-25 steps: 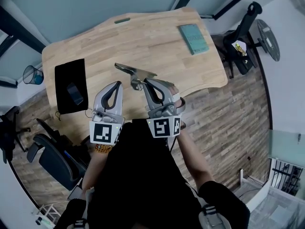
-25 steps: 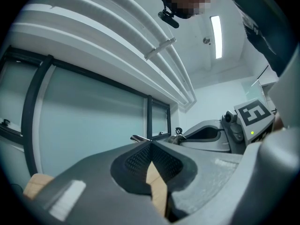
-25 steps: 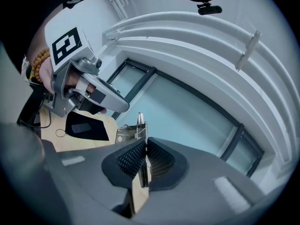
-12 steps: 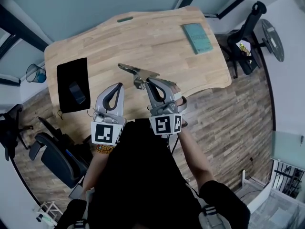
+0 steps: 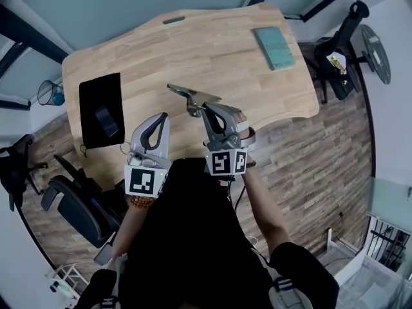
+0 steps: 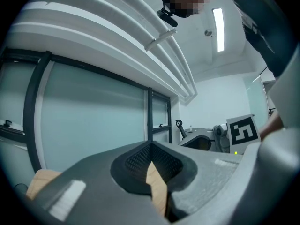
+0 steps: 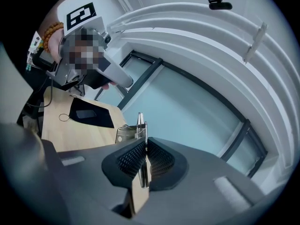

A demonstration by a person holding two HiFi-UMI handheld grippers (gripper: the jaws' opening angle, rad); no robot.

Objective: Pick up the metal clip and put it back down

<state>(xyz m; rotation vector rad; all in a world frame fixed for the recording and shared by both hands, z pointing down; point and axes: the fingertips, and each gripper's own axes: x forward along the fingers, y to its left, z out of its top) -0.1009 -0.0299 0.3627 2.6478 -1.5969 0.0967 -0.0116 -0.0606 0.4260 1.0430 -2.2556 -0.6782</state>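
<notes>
The metal clip (image 5: 192, 96), a long silver spring clamp, sticks out from my right gripper (image 5: 207, 110) over the front part of the wooden desk (image 5: 212, 50). In the right gripper view the jaws are shut on the metal clip (image 7: 140, 128), whose thin edge and spring rise between the pads of the right gripper (image 7: 145, 154). My left gripper (image 5: 155, 125) is beside it to the left, shut and holding nothing. In the left gripper view the left gripper (image 6: 151, 150) points at a glass wall, with only a sliver of desk between the pads.
A black mat (image 5: 100, 109) with a dark device on it lies at the desk's left end. A teal book (image 5: 274, 47) lies at the far right. Office chairs (image 5: 71, 205) stand by the desk's left and right, and a mesh bin (image 5: 49, 93) on the floor at left.
The right gripper still holds the clip in the same place over the desk. Only the head view has shifted a little; the left gripper has not moved.
</notes>
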